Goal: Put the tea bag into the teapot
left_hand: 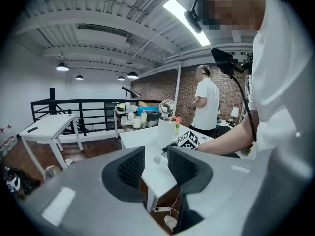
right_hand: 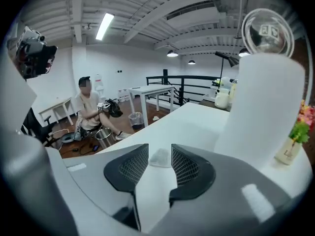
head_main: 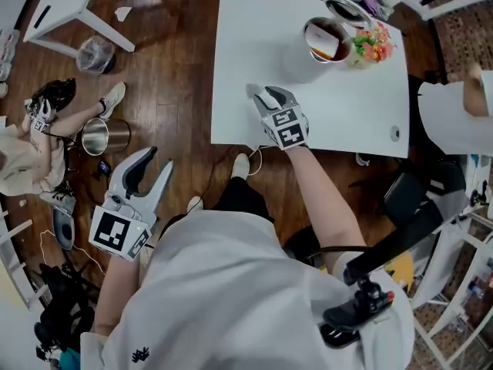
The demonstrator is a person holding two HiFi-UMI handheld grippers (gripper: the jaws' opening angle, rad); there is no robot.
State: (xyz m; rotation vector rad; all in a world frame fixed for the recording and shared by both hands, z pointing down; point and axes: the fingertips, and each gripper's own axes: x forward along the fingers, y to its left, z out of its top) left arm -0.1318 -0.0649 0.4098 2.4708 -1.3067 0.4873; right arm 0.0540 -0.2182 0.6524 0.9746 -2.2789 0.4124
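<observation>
The tea bag point(right_hand: 160, 159), a small pale sachet, lies flat on the white table point(head_main: 347, 122) near its front left part. My right gripper point(right_hand: 158, 152) rests low over the table with its jaws open; the tea bag lies just at their tips, untouched. From the head view, the right gripper point(head_main: 263, 97) points at the tea bag point(head_main: 251, 90). The white teapot point(head_main: 312, 52) stands further back and to the right, its glass lid point(right_hand: 267, 31) tipped up. My left gripper point(head_main: 158, 164) hangs open and empty over the floor, left of the table.
A small vase of flowers point(head_main: 373, 43) stands right of the teapot. A person in white point(head_main: 454, 118) stands at the table's right edge, by a dark chair point(head_main: 408, 199). Another person point(head_main: 31, 141) sits on the floor at left by a metal bin point(head_main: 104, 136).
</observation>
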